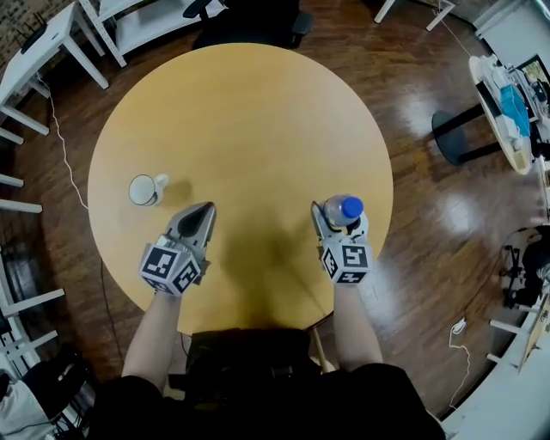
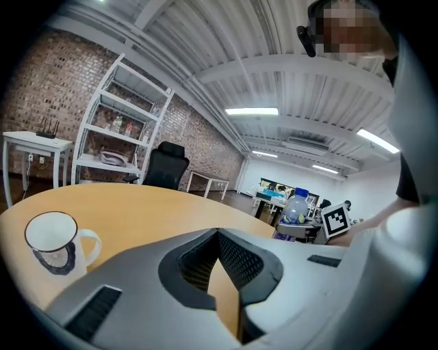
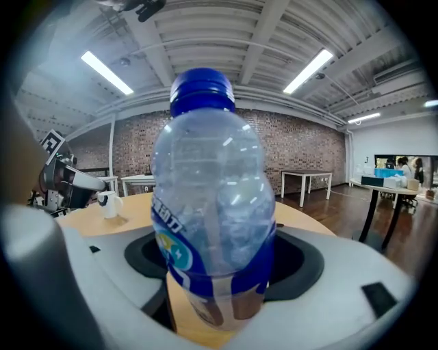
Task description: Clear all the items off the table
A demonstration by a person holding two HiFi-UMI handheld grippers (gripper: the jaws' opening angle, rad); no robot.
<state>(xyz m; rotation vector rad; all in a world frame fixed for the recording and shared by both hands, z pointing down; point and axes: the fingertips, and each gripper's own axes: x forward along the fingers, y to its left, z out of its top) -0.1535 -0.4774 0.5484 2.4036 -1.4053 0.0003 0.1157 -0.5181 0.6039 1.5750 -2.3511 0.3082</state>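
Observation:
A clear plastic bottle (image 1: pixel 344 209) with a blue cap and blue label stands upright on the round wooden table (image 1: pixel 241 112), near its front right. My right gripper (image 1: pixel 340 218) is shut on the bottle (image 3: pixel 209 205), its jaws set wide against both sides of the lower body. A white mug (image 1: pixel 144 190) with a dark rim stands at the table's left. My left gripper (image 1: pixel 203 216) hovers just right of the mug (image 2: pixel 51 239), its jaws shut with nothing between them. The left gripper view also catches the bottle (image 2: pixel 296 207) and the right gripper's marker cube. The mug (image 3: pixel 108 204) appears small in the right gripper view.
A black office chair (image 1: pixel 249 21) stands beyond the table's far edge. White shelving (image 1: pixel 146 17) and white desks line the left side. Another round table (image 1: pixel 503 112) with clutter stands at the far right. Cables lie on the wooden floor.

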